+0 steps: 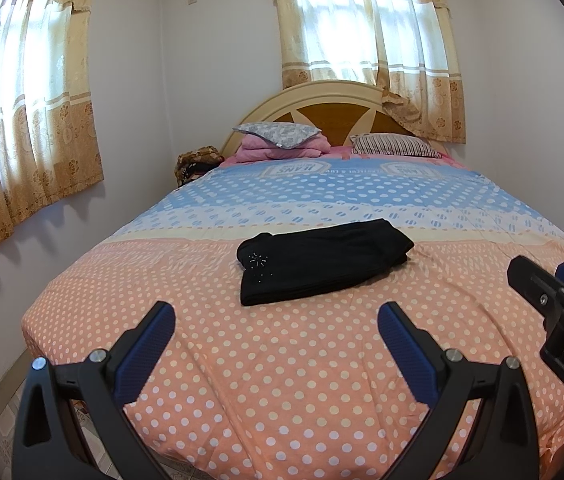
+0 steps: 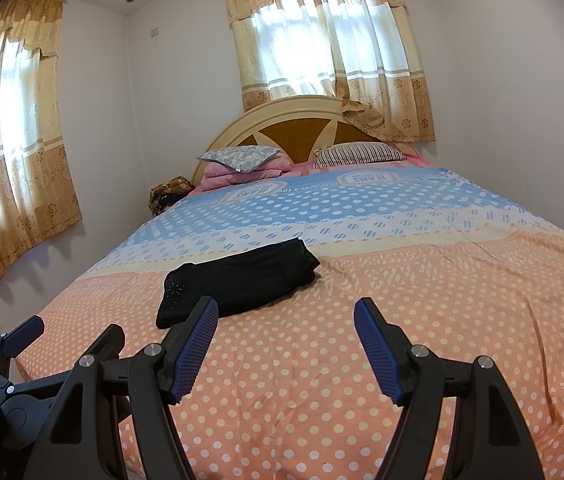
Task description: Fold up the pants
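- Left tongs [image 1: 275,328] are spread wide, blue ribbed pads [image 1: 149,344] apart, nothing between them, hovering above the near end of the bed [image 1: 282,400].
- Right tongs [image 2: 286,332] are likewise wide and gripping nothing, held over the same peach polka-dot bedspread [image 2: 402,320].
- And there are the black pants [image 1: 322,262], lying in a compact folded bundle on the bedspread, ahead of the left tongs and centred between its fingers, clear of both pads.
- From the right wrist view the pants [image 2: 237,282] sit ahead and to the left of the right tongs; the left finger's tip overlaps the bundle's near edge in the picture, though I cannot tell that it touches.
- A small sparkly motif [image 1: 257,261] shows on the bundle's left end.
- The right tongs [image 1: 558,300] peek in at the right edge of the left view, beside the left pair; the left tongs [image 2: 21,332] show low at the left edge of the right view.
- Far beyond the tongs: a grey patterned pillow [image 1: 277,133] on a pink folded blanket [image 1: 282,148], a striped pillow [image 1: 394,145], the arched headboard [image 1: 346,112] and gold curtains [image 1: 370,48].
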